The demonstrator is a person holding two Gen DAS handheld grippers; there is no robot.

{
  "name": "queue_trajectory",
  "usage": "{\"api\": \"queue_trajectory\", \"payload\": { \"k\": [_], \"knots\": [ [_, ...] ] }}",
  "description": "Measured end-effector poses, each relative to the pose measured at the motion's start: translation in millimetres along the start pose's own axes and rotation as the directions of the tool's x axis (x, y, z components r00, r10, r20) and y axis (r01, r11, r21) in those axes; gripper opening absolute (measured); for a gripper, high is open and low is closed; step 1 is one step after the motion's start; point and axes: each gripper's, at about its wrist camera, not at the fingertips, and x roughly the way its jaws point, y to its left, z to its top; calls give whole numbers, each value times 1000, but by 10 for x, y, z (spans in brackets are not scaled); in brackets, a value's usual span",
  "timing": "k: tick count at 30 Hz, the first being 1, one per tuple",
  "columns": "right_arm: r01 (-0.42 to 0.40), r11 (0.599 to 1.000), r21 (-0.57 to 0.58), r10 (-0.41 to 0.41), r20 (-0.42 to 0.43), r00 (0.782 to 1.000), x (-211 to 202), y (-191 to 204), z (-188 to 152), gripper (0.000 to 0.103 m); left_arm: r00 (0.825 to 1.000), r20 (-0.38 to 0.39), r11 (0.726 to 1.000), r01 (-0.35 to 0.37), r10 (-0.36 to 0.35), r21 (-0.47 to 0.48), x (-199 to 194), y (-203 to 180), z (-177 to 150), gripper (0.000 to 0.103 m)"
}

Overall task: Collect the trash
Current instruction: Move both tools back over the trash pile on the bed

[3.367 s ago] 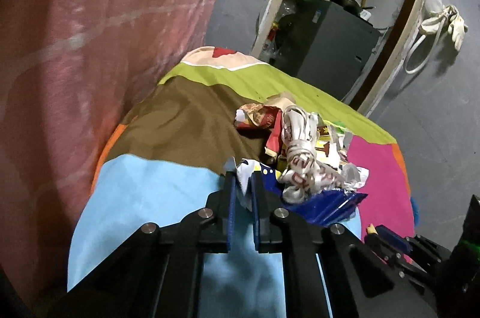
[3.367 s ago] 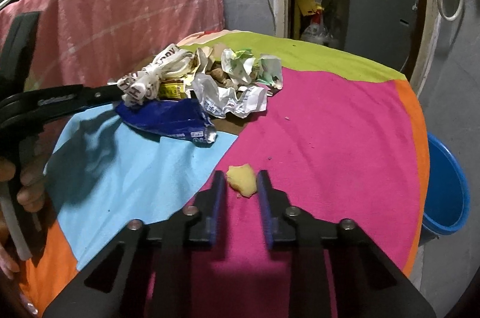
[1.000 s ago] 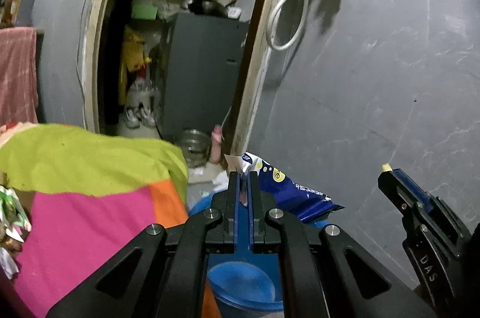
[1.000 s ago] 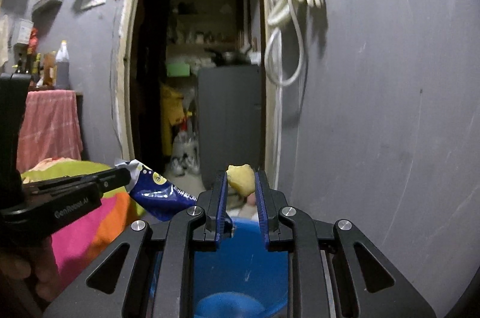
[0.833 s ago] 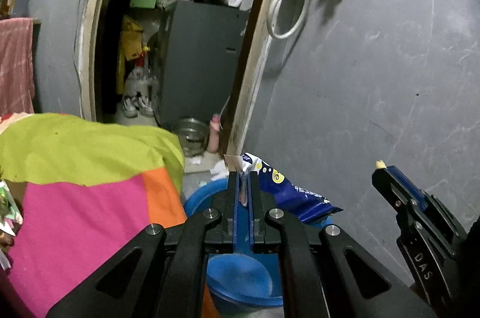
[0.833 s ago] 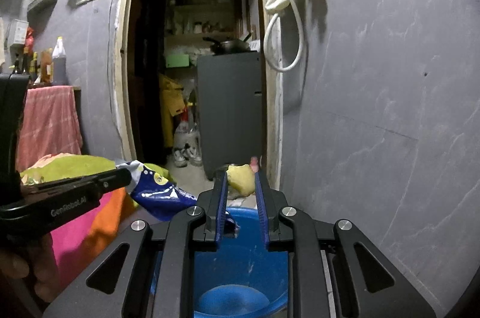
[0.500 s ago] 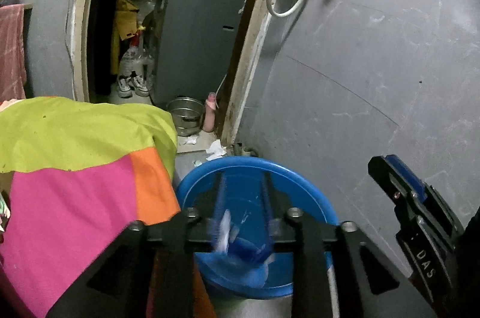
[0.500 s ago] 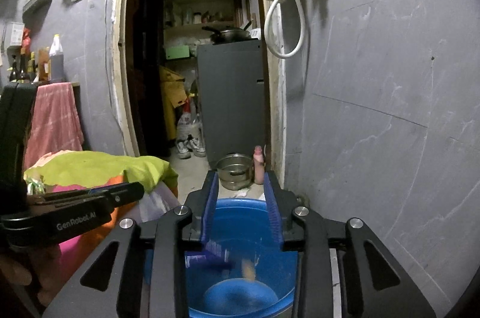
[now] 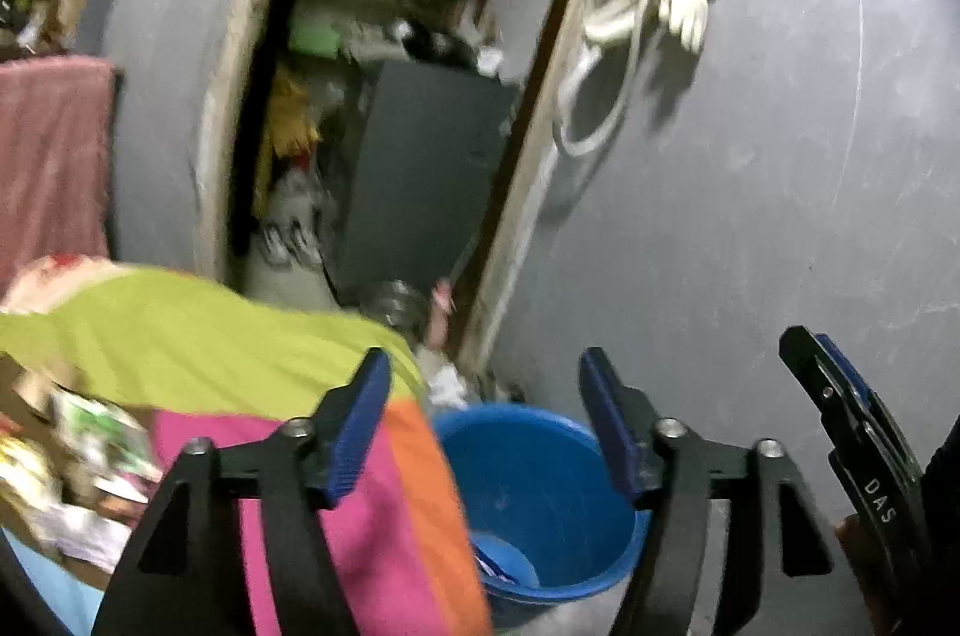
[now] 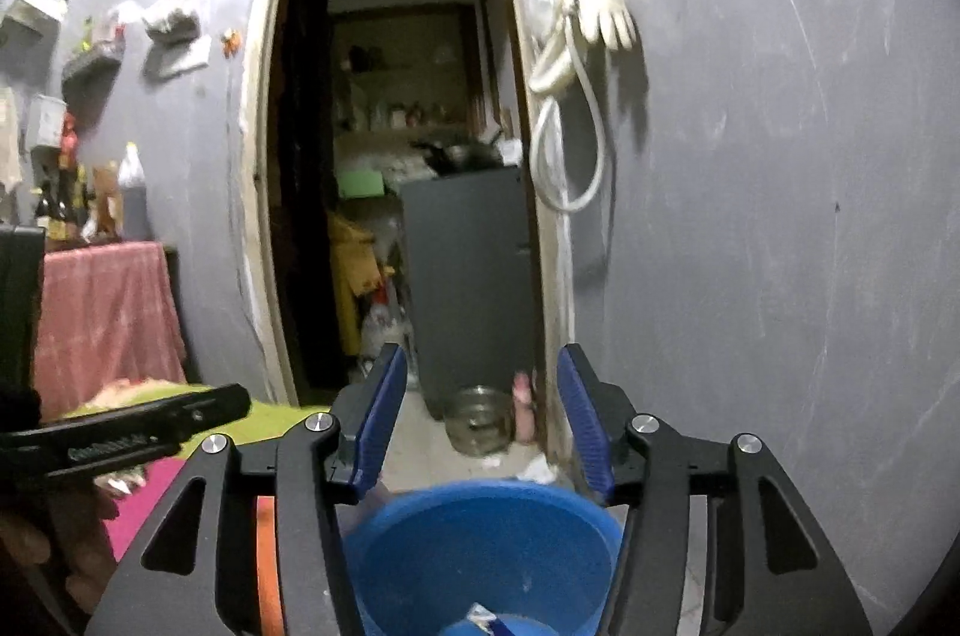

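Both of our grippers have let go since a second ago: the blue wrapper and the yellow scrap no longer sit between the fingers. Our left gripper [image 9: 483, 423] stands spread wide with nothing in it, and our right gripper [image 10: 480, 420] is likewise released and bare.

We see the bucket [image 10: 420, 534] below the right gripper, round, smooth blue plastic, standing on the floor just right of the bed [image 9: 198, 342]. In its bottom lies the wrapper [image 10: 486, 617], a glossy blue foil with a white edge; from the left view we see it low against the near wall of the bucket [image 9: 540, 468], partly hidden. We cannot make out the yellow scrap inside.

More trash [image 9: 90, 450] lies heaped on the bed at the far left, crumpled wrappers of green, white and yellow, blurred. The bed's cover is soft cloth in blocks of green, pink and orange.

Beyond the bucket, a steel bowl [image 10: 477, 417] sits on the floor by the doorway.
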Motion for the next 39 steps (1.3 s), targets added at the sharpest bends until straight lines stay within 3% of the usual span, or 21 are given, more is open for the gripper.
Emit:
{"api": "queue_trajectory", "payload": {
  "k": [3,7,12,19,23,31,39],
  "knots": [
    [-31,1000,-5,31,48,998,-125,167,127,77,996,81,999,-42,41,7,-361,139,119,81],
    [-78,997,-4,78,87,993,-259,447,262,86,983,143,993,-117,113,15,-774,346,175,96],
    [-141,990,1,140,114,984,-415,818,287,103,961,197,981,-194,193,-12,-1222,643,125,100],
    [-223,975,-24,224,108,969,-531,1353,170,103,919,213,943,-331,332,-42,-1758,1109,-61,101],
    [-267,963,-38,269,70,960,-511,1588,47,103,902,184,920,-389,391,-47,-1988,1373,-317,101],
    [-359,931,-72,355,-65,933,-348,1997,-288,103,880,32,879,-469,473,-84,-2100,1845,-828,101],
    [-429,897,-104,398,-230,888,-66,2302,-543,103,886,-114,876,-463,450,-135,-1885,2155,-934,100]
  ]
}}
